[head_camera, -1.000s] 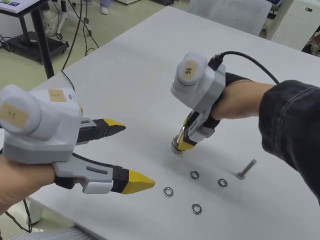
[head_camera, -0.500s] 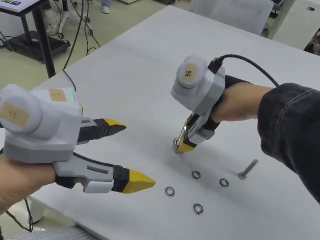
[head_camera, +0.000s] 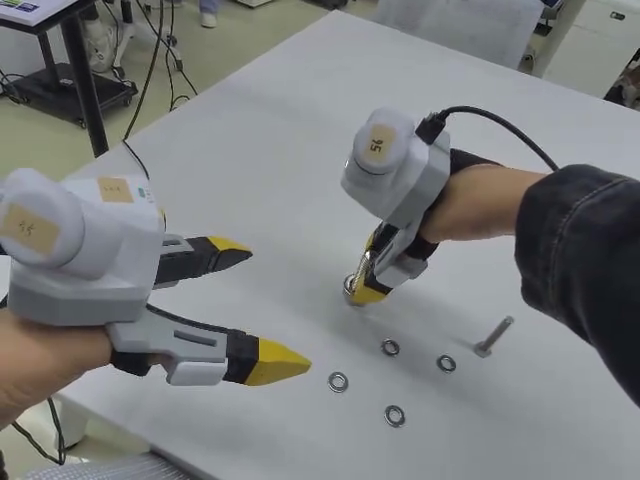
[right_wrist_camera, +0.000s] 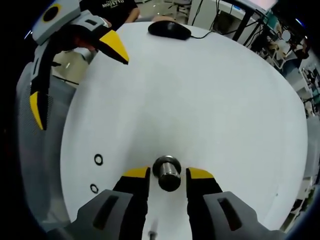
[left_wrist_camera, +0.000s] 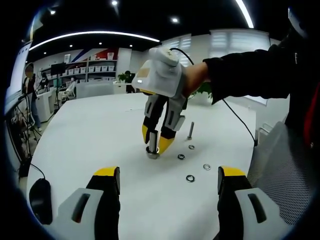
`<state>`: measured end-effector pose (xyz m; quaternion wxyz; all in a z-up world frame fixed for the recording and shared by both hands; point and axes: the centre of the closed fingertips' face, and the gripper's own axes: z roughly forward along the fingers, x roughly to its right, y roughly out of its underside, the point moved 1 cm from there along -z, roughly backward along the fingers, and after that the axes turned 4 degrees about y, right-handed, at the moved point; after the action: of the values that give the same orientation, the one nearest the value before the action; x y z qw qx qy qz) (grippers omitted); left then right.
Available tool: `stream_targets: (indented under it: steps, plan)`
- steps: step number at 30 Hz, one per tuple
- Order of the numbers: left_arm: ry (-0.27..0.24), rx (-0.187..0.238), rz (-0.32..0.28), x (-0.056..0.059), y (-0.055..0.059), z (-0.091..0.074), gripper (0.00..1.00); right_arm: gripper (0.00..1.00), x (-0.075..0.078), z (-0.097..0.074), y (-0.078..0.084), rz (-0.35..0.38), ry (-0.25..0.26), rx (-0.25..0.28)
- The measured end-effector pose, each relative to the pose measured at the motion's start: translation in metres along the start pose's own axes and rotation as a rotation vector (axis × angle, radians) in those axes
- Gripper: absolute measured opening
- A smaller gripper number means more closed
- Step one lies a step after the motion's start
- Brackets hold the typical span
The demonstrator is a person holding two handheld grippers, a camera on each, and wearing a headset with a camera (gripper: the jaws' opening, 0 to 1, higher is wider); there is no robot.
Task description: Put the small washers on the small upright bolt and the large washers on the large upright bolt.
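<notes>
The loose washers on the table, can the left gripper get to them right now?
Probably yes. The left gripper is open, with bare table between it and the washers; the right gripper is off to one side at the large bolt.

Washers (head_camera: 390,348) on table (head_camera: 300,120) — small bolt (head_camera: 493,337) right.

White matte table top (head_camera: 250,130), flat and level. A black computer mouse (right_wrist_camera: 169,29) lies near one edge of it, with a thin black lead running from its end. A black metal-legged stand (head_camera: 85,75) sits on the pale floor (head_camera: 230,40) beside the table, with loose black cables (head_camera: 150,60) trailing close by. A grey mesh chair back (left_wrist_camera: 287,185) is just beside the table edge. Shelving with white boxes (left_wrist_camera: 97,69) lines the far wall.
</notes>
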<state>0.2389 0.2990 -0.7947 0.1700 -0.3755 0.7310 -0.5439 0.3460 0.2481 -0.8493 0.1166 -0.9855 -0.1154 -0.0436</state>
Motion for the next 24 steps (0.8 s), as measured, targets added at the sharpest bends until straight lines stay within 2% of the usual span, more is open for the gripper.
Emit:
stream_targets:
  steps: [13,24]
  plan:
    - [0.017,-0.004,0.012,0.004,-0.004,0.004,0.8,0.36,0.004,-0.018,0.018,0.03,0.031,0.019]
    - [0.035,-0.008,0.022,0.007,-0.007,0.009,0.8,0.37,-0.001,-0.037,0.032,0.034,0.069,0.029]
